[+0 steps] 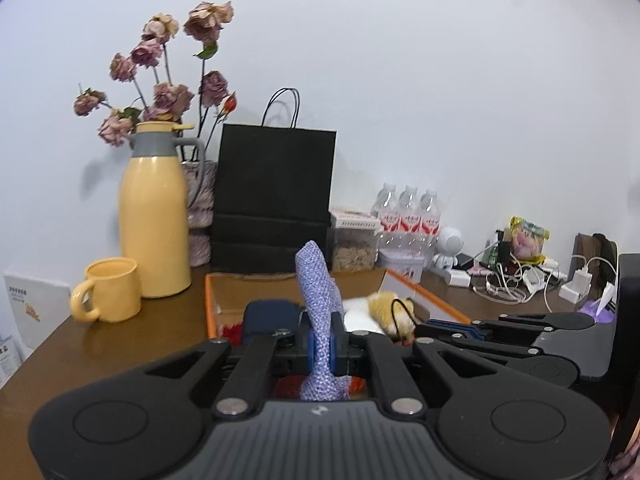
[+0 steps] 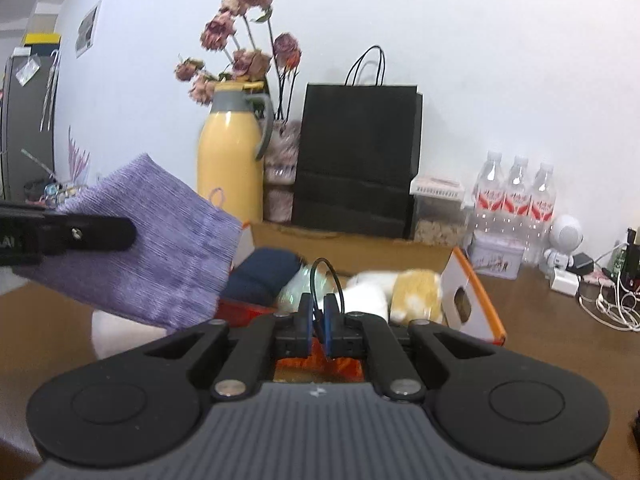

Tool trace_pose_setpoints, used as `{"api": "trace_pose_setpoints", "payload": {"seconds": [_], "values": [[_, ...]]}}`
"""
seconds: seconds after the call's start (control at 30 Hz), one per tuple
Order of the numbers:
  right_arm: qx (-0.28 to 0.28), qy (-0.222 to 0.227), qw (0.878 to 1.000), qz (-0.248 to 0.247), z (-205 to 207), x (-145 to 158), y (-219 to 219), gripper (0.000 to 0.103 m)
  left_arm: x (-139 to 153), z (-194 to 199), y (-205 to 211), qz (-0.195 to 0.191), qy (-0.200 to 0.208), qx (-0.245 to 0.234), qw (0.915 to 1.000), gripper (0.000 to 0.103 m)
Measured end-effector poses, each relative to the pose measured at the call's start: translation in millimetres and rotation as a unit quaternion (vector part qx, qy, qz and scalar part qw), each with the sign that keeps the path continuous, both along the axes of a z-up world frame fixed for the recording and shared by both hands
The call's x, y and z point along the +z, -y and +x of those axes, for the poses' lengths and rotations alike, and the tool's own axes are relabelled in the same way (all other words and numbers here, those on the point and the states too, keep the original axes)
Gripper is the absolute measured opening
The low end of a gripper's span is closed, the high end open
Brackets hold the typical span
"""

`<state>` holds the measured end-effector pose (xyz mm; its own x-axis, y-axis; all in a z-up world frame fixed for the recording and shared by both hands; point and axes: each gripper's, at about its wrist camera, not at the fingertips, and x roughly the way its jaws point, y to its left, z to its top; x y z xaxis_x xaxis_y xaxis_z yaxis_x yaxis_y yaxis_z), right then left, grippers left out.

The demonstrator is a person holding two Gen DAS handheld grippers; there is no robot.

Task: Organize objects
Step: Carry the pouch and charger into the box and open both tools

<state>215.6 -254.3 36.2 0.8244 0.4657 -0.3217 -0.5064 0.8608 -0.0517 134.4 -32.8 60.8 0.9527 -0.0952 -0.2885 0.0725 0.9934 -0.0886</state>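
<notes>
White wall is backing a brown wooden table (image 1: 120, 344), where a yellow thermos jug (image 1: 154, 216) and a matching mug (image 1: 108, 290) are standing at the far left in front of dried roses (image 1: 168, 68), with a black paper bag (image 1: 274, 196) in the middle and water bottles (image 1: 408, 210) and a tangle of chargers off to the right. Near the middle, an orange-edged cardboard box (image 2: 478, 292) is sitting open and holding a navy bundle (image 2: 264, 272) and a white-and-yellow plush toy (image 2: 404, 288). The left gripper (image 1: 325, 346) is clamping its blue pads tight on a purple knitted cloth (image 1: 318, 292), which is sticking up between the fingers and hanging over the box's near left side, probably so it can be sorted apart from the rest. The right gripper (image 2: 318, 322) is pinching nearly shut on a thin black loop (image 2: 326, 276), seemingly a cord or hair tie, just above the box contents. Whether the loop is attached to the plush is hard to tell. Both items are being held clear of the box, likely to be carried elsewhere.
</notes>
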Motion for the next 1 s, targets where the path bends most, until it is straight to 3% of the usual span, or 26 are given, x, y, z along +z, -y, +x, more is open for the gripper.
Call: {"api": "trace_pose_setpoints", "payload": {"seconds": [0.33,0.7,0.8,0.9,0.93,0.97,1.0], "values": [[-0.014,0.004,1.000,0.010,58,2,-12,0.006,7,73,17,-0.006,0.003,-0.006,1.0000,0.006],[-0.022,-0.011,1.000,0.010,123,-10,-16,0.006,-8,156,15,-0.028,-0.019,-0.005,0.9994,0.006],[-0.022,-0.022,0.999,0.008,133,-14,-16,0.006,-16,167,11,-0.018,-0.029,0.003,0.9994,0.006],[-0.017,-0.043,0.999,0.006,140,-20,-16,0.008,-23,175,8,0.001,-0.042,0.022,0.9989,0.013],[-0.017,-0.051,0.999,0.004,142,-21,-15,0.009,-25,177,7,0.010,-0.044,0.030,0.9985,0.021],[-0.017,-0.055,0.998,0.003,142,-22,-15,0.016,-26,178,6,0.018,-0.046,0.037,0.9981,0.034],[-0.017,-0.059,0.998,0.002,143,-23,-14,0.039,-27,179,5,0.023,-0.047,0.043,0.9977,0.043]]}}
